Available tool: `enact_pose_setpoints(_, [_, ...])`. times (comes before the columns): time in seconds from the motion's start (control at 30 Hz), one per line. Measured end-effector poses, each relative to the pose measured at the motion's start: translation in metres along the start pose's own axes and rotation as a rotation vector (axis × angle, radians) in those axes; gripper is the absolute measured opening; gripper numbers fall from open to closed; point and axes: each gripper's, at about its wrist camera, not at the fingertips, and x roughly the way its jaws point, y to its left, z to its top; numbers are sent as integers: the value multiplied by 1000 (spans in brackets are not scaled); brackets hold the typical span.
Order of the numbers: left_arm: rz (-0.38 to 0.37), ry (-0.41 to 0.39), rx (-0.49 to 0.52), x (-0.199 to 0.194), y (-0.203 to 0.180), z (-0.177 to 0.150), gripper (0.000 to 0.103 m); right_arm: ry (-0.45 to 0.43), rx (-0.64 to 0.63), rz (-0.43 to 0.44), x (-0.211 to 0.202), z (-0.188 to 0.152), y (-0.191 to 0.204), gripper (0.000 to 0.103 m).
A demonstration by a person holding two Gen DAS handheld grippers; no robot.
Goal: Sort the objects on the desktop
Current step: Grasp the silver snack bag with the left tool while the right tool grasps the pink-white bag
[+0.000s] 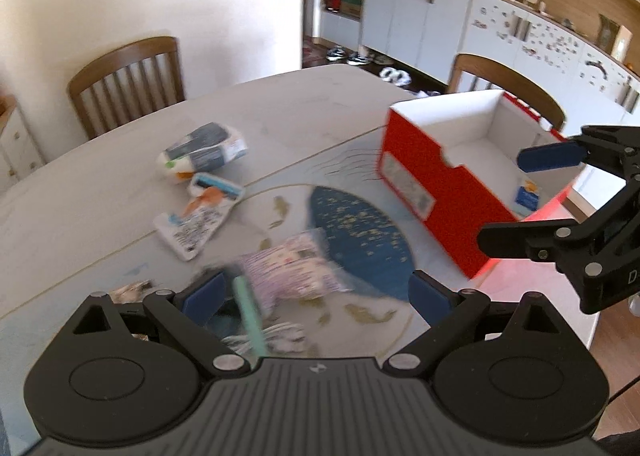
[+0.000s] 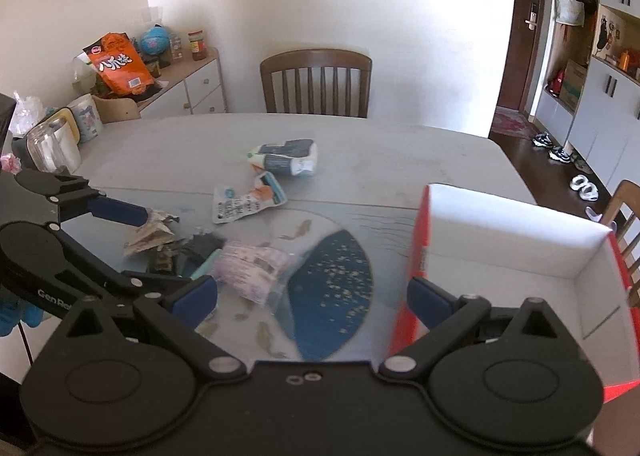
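Packets (image 1: 200, 153) and a patterned pouch (image 2: 252, 268) lie scattered on table (image 2: 168, 143), left of red box (image 1: 432, 179). Left gripper (image 1: 316, 296) and right gripper (image 2: 312, 296): both spread apart, empty.

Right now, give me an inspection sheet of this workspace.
Surface: grey table with a blue fish-pattern mat.
Job's things: red cardboard box with white inside, open; pink-patterned plastic packet; white printed sachets; grey-and-white pouches.
Clutter: crumpled brown wrappers, blurred.
Grippers: left gripper open, empty; right gripper open, empty.
Cables: nothing seen.
Surroundings: wooden chair, white cabinets.
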Motion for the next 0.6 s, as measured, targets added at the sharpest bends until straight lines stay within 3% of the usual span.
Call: enact_pose_setpoints(0.6, [169, -2, -151, 2, 100, -22, 98, -4, -6, 5, 56, 6, 50, 102])
